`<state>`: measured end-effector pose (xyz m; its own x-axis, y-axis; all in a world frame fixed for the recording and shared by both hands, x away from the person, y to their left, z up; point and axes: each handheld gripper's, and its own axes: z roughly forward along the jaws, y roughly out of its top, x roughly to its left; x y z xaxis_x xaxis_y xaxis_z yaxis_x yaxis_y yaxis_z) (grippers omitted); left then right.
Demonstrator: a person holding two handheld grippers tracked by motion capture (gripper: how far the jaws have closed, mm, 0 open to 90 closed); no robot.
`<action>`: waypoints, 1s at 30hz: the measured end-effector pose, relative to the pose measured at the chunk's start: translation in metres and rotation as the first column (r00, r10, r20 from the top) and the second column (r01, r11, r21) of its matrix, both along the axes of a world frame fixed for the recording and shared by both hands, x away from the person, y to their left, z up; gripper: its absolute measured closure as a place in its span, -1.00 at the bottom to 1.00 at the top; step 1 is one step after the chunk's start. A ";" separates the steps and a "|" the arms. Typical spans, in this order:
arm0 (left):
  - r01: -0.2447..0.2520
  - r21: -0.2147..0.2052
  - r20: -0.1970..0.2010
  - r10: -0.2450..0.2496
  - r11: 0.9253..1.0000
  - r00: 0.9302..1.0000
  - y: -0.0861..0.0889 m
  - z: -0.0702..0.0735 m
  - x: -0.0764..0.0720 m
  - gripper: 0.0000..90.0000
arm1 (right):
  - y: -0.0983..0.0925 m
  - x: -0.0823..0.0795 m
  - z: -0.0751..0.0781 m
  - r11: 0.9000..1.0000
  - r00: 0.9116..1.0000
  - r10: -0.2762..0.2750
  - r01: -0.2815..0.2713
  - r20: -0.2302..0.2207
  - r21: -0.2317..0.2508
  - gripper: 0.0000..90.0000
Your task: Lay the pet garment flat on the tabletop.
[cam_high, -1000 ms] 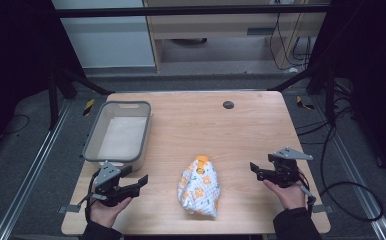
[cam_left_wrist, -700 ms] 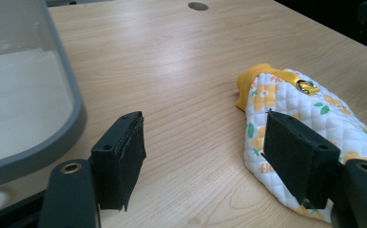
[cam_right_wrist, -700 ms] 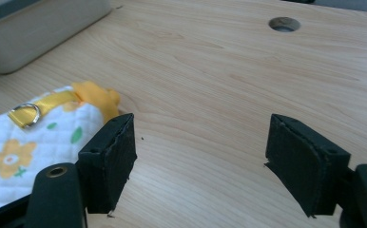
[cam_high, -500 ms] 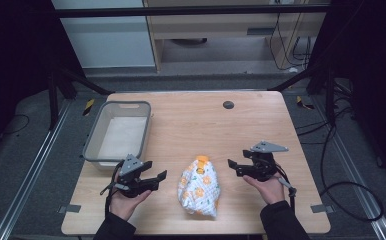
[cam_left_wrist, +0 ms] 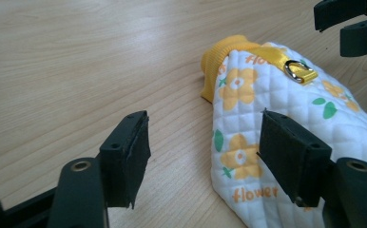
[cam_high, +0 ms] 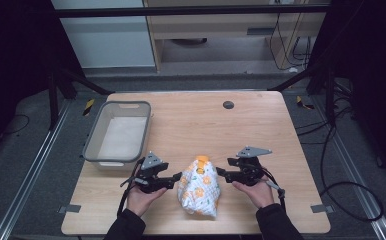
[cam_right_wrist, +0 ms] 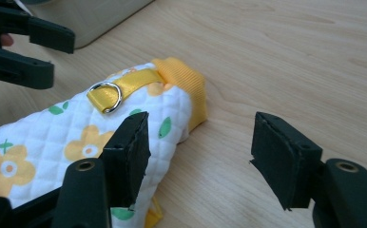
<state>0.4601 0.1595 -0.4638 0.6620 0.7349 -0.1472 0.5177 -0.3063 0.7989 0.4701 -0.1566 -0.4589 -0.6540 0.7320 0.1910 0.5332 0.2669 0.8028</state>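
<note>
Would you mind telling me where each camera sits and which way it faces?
High view: above the person's side, looking forward and down on the table; both hands show.
Left gripper view: on the left gripper, facing the quilted pouch.
Right gripper view: on the right gripper, facing it too.
Both gripper views share its yellow cuff.

The word "flower" stands in orange letters on the quilted pouch [cam_left_wrist: 286, 137], low near its edge; a second print is partly hidden.

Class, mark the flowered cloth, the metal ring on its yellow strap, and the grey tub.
flowered cloth [cam_high: 199, 187], high view, middle of the quilted white part
metal ring [cam_right_wrist: 106, 96], right gripper view, its rim
grey tub [cam_high: 92, 138], high view, left rim
</note>
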 end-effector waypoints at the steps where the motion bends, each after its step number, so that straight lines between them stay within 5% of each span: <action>1: 0.009 0.010 -0.001 -0.009 1.000 1.000 -0.002 -0.002 0.003 -0.21 | 0.005 0.000 -0.002 1.000 1.000 0.019 -0.019 -0.008 0.001 -0.11; 8: 0.044 0.054 -0.026 -0.042 0.998 0.999 -0.013 -0.015 0.007 -0.07 | 0.019 -0.001 -0.012 0.997 0.996 0.076 -0.077 -0.040 -0.027 0.01; 17: 0.087 0.054 -0.074 -0.083 0.995 0.994 -0.019 -0.024 0.010 0.09 | 0.026 -0.002 -0.020 0.993 0.991 0.109 -0.113 -0.080 -0.043 0.28; 26: 0.129 0.026 -0.155 -0.123 0.991 0.980 -0.020 -0.027 0.009 0.83 | 0.028 0.001 -0.023 0.990 0.985 0.119 -0.127 -0.128 -0.055 0.81; 30: 0.139 0.036 -0.166 -0.131 0.990 0.977 -0.020 -0.027 0.008 0.93 | 0.029 0.001 -0.022 0.989 0.984 0.126 -0.135 -0.125 -0.064 0.86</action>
<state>0.4677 0.1394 -0.4907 0.7256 0.6490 -0.2288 0.5909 -0.4171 0.6906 0.4710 -0.1275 -0.4810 -0.7202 0.6566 0.2241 0.5814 0.3949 0.7114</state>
